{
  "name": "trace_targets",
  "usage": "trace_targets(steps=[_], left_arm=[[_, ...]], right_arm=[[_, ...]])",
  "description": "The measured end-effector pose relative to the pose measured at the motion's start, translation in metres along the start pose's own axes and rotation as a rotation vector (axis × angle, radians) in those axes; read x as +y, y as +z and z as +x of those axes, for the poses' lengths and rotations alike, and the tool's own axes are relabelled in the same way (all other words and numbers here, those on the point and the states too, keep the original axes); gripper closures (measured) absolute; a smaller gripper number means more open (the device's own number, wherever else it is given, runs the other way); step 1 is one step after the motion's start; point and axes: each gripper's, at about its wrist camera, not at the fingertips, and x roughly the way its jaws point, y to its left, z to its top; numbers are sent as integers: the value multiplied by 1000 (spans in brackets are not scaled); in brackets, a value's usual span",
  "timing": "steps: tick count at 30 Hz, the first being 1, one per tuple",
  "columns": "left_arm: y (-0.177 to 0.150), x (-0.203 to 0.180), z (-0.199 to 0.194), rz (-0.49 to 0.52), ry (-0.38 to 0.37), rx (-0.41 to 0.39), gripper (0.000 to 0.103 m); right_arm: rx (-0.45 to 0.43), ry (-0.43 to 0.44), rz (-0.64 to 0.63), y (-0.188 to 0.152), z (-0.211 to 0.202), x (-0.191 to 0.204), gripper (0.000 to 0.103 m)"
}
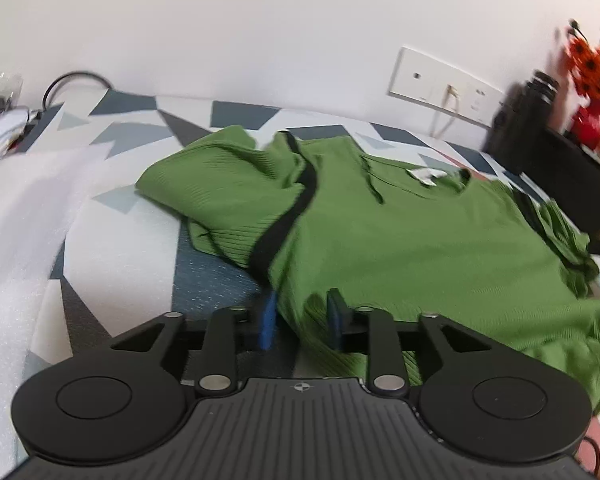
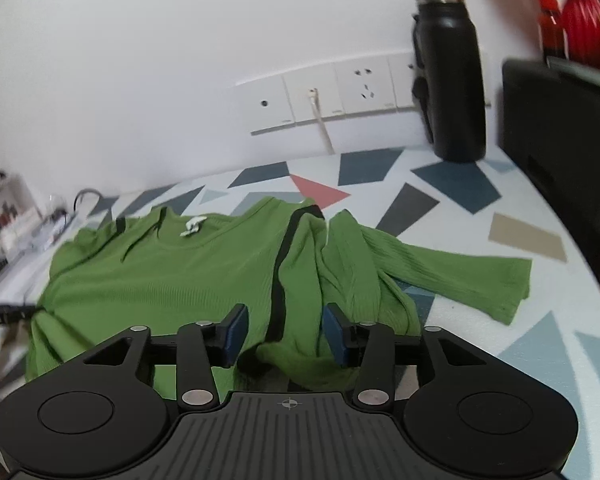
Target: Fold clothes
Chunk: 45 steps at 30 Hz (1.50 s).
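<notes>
Lying on patterned table (image 2: 452,188), green sweater (image 2: 172,280); black bottle (image 2: 450,76) behind. Both grippers (image 1: 302,316) (image 2: 286,334) spread over hem. White neck label (image 2: 192,226) unreadable.

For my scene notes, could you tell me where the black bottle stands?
In the right wrist view, the black bottle stands upper right, against the wall sockets.

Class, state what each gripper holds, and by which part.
Both jaws stand open, with the green top's hem between them. Neither the left gripper nor the right gripper holds anything.
</notes>
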Motion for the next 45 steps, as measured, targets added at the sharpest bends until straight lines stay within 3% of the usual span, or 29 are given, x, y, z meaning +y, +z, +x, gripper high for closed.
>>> trace_targets(steps=[3, 11, 17, 20, 25, 29, 33, 36, 41, 45], left_arm=[[-2, -11, -6, 46, 11, -12, 62], [8, -30, -21, 156, 24, -66, 53], [51, -37, -33, 156, -1, -167, 52], [75, -43, -41, 155, -23, -230, 42], [117, -45, -39, 114, -33, -330, 34], [134, -47, 9, 79, -6, -284, 34], [126, -57, 85, 115, 66, -155, 34], [119, -64, 130, 150, 112, -92, 34], [122, -68, 166, 242, 132, -44, 15], [118, -72, 171, 271, 108, -38, 15]], right_arm=[[-7, -16, -42, -4, -2, 8, 52], [-19, -23, -61, 10, 4, 16, 52], [-82, 38, -97, 54, -3, 42, 52], [-123, 58, -107, 77, -9, 57, 51], [-204, 70, -119, 116, -3, 73, 38], [-186, 17, -134, 130, 46, 70, 37], [-60, -66, -156, 112, 130, 62, 37], [36, -76, -171, 96, 176, 54, 37], [99, -110, -239, 90, 212, 59, 31], [149, -141, -263, 93, 224, 64, 21]])
